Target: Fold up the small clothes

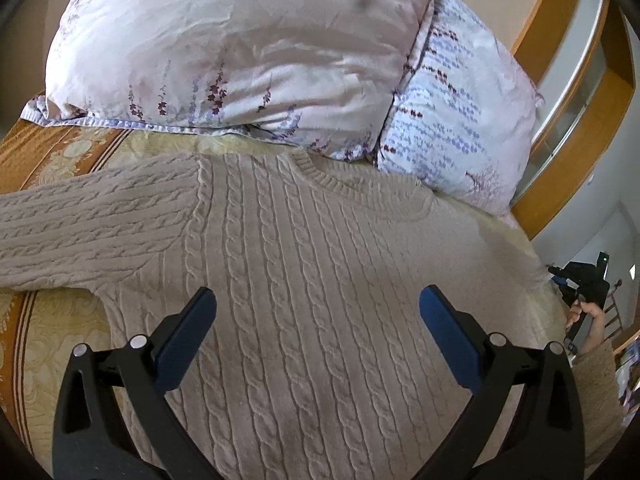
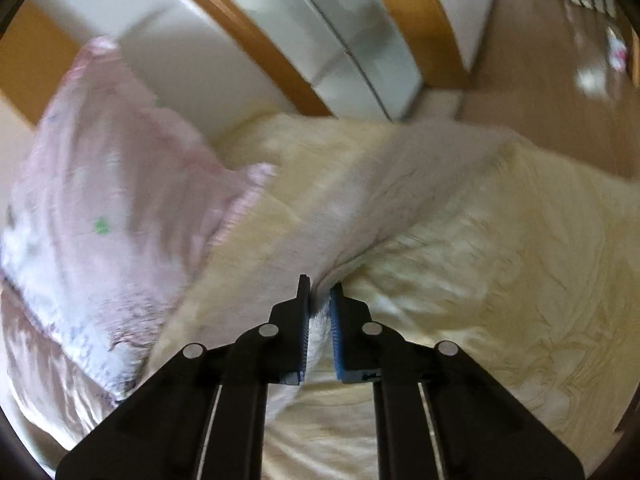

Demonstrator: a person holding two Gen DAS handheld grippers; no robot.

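Note:
A beige cable-knit sweater (image 1: pixel 304 264) lies flat on the bed, neck toward the pillows, its left sleeve stretched out to the left. My left gripper (image 1: pixel 318 300) is open and empty, hovering over the sweater's body. My right gripper (image 2: pixel 320 292) is shut on a fold of the sweater's right sleeve (image 2: pixel 384 192), which runs away from the jaws in a lifted, blurred band. The right gripper and the hand holding it also show at the right edge of the left wrist view (image 1: pixel 582 300).
Two floral pillows (image 1: pixel 240 52) (image 1: pixel 452 120) lean at the head of the bed. The yellow and orange patterned bedspread (image 1: pixel 52 344) covers the bed. A wooden frame with a white panel (image 1: pixel 568 92) stands behind. The bed's edge and wooden floor (image 2: pixel 552 80) lie to the right.

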